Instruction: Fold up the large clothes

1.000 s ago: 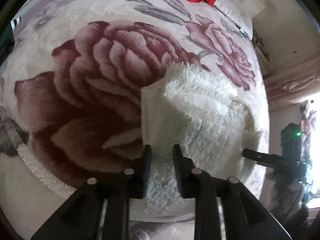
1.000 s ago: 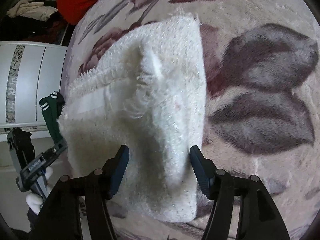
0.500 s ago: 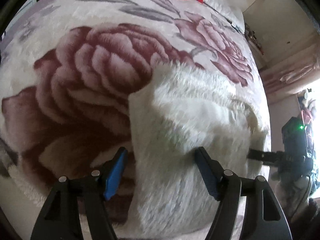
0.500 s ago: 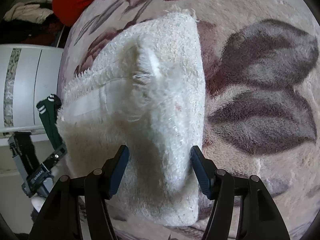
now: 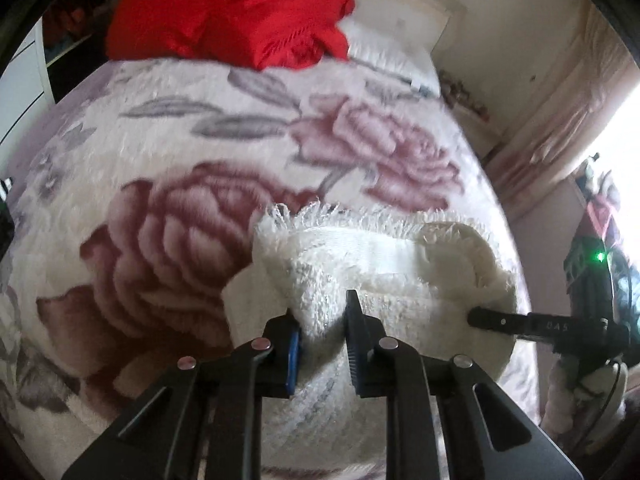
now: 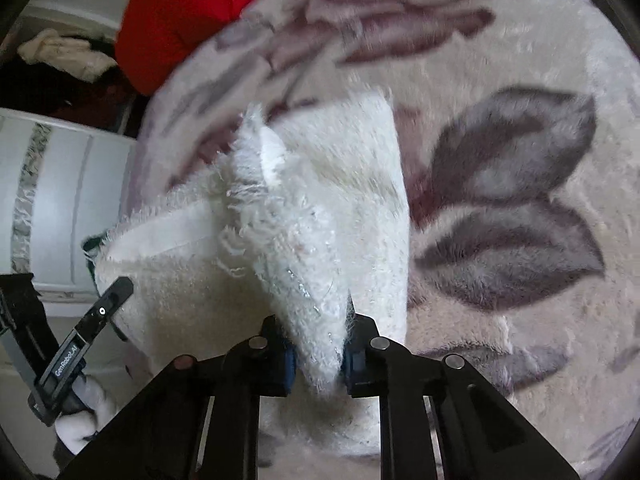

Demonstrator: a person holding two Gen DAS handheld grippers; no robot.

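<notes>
Floral blanket (image 5: 168, 240) carries white fluffy garment (image 5: 384, 264), red cloth (image 5: 240, 12).

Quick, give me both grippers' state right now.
Left gripper: closed on the white fluffy garment.
Right gripper: closed on the same garment.

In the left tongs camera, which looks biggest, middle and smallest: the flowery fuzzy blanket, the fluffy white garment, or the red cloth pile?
1. Flowery fuzzy blanket, by far the biggest.
2. Fluffy white garment.
3. Red cloth pile.
The last two look close, and the garment sits nearer the camera, so that order is unsure.
</notes>
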